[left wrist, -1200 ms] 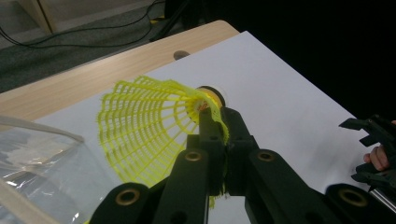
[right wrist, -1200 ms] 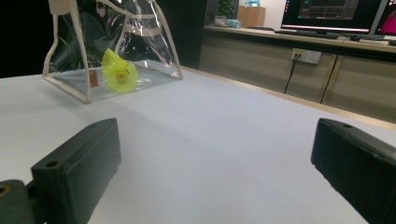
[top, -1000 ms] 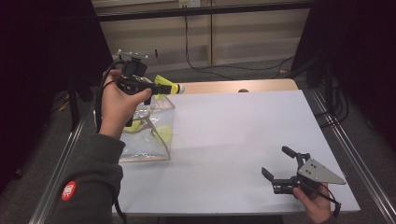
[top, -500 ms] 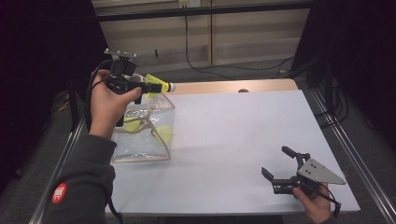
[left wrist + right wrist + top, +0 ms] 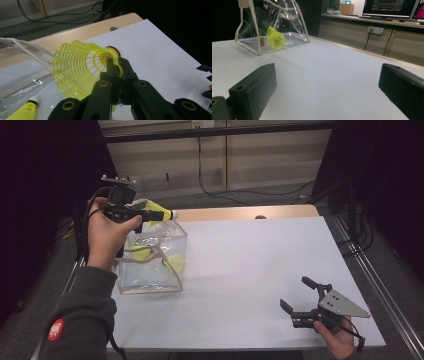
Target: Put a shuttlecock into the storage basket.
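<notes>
Left gripper (image 5: 145, 214) now sits higher and farther back over the clear bag (image 5: 152, 262) than a second ago, carrying a yellow shuttlecock (image 5: 82, 66) up out of the bag's mouth; right gripper (image 5: 300, 307) has not shifted. Left jaws are clamped on the shuttlecock's mesh skirt just behind the cork, cork end pointing away from the bag toward the wooden table edge (image 5: 240, 213). Grip is on thin plastic lattice, off to one side, so the skirt could crush or slide free if the hand swings quickly; a drop from here would likely land back in the bag or on the white tabletop (image 5: 260, 270) beside it. More shuttlecocks (image 5: 172, 262) lie inside the bag. The bag's handle straps (image 5: 150, 240) stand loose just below the raised skirt and could snag it on a low pass. Right gripper rests well apart from the bag, near the table's front corner, jaws spread wide and holding nothing, so nothing steadies the bag against tipping.
</notes>
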### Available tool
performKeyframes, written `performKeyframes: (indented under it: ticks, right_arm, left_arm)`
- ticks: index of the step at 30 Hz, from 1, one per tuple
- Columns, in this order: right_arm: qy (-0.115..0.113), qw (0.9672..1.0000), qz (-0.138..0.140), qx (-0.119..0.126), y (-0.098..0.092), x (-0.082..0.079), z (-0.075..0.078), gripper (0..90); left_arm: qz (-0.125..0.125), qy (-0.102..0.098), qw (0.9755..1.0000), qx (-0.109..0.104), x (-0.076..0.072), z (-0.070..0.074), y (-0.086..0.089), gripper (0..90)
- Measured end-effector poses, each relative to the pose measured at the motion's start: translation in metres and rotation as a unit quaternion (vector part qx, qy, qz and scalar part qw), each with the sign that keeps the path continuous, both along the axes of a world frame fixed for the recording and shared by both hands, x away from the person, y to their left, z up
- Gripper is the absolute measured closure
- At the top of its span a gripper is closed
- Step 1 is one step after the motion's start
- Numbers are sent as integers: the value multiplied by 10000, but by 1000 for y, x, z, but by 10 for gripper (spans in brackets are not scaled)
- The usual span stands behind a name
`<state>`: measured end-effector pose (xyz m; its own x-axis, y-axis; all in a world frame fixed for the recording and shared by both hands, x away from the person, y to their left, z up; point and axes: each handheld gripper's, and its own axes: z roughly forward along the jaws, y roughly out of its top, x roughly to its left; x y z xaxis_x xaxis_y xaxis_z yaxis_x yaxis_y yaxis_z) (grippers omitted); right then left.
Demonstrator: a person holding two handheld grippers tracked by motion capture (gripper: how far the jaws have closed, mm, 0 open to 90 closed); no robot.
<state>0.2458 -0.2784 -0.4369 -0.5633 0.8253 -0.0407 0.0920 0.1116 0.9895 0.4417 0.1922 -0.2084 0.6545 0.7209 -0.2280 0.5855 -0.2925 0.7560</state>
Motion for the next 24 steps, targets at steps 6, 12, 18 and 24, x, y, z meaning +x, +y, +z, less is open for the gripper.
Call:
performKeyframes:
  ticks: [6,12,18,24]
  right_arm:
    - [-2,10000,-8,2,0,0,0,13]
    - [-8,10000,-4,13,0,0,0,13]
    - [0,10000,-3,24,0,0,0,12]
    - [-4,10000,-15,16,0,0,0,12]
  left_arm:
    - [59,-6,10000,-31,-1,1,6,889]
    - [112,-22,9999,-15,-1,-1,13,889]
    - [126,-15,9999,2,-2,-1,19,889]
    - [169,4,9999,6,-2,-2,24,889]
